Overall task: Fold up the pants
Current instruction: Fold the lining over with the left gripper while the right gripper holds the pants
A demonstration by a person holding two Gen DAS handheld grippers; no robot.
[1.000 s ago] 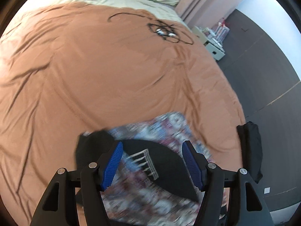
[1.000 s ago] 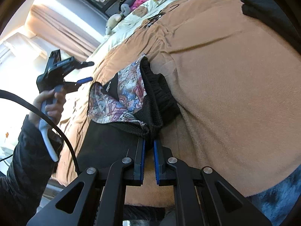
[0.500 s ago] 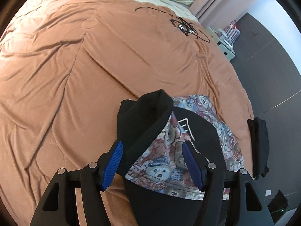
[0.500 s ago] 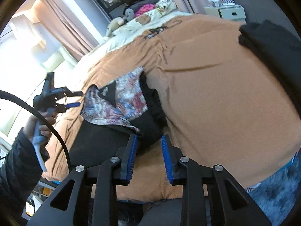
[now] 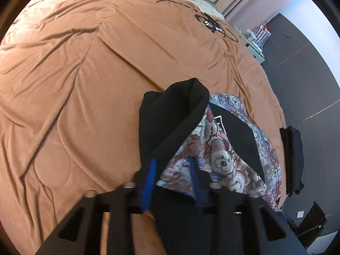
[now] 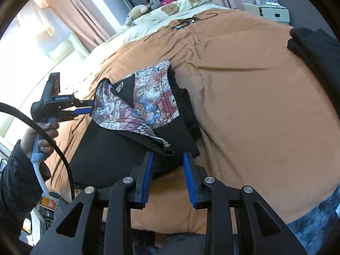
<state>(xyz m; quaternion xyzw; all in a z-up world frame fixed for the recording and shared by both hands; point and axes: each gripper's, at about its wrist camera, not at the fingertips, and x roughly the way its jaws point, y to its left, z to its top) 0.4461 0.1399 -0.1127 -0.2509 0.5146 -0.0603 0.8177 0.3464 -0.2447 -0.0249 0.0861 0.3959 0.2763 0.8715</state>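
Black pants (image 5: pixel 221 157) with a bear-patterned lining and a ribbed waistband lie bunched on the orange bedspread (image 5: pixel 85 85). My left gripper (image 5: pixel 173 161) is closing, with the waistband and lining between its blurred blue pads. In the right wrist view the pants (image 6: pixel 148 97) spread to the left, where the left gripper (image 6: pixel 86 107), held by a hand (image 6: pixel 42 136), pinches the raised patterned edge. My right gripper (image 6: pixel 167 155) stands open. The pants' near corner lies at its fingertips, and the pads do not press on it.
A folded black garment (image 5: pixel 294 159) (image 6: pixel 318 48) lies at the bed's right edge. A tangle of black cable (image 5: pixel 210 23) rests far up the bedspread. Pillows and plush toys (image 6: pixel 138 12) sit at the head. A white nightstand (image 6: pixel 269 12) stands beside the bed.
The left gripper came down onto the pants' waistband and its jaws narrowed around it. The right gripper opened, let go of the waistband corner and drew back a little.
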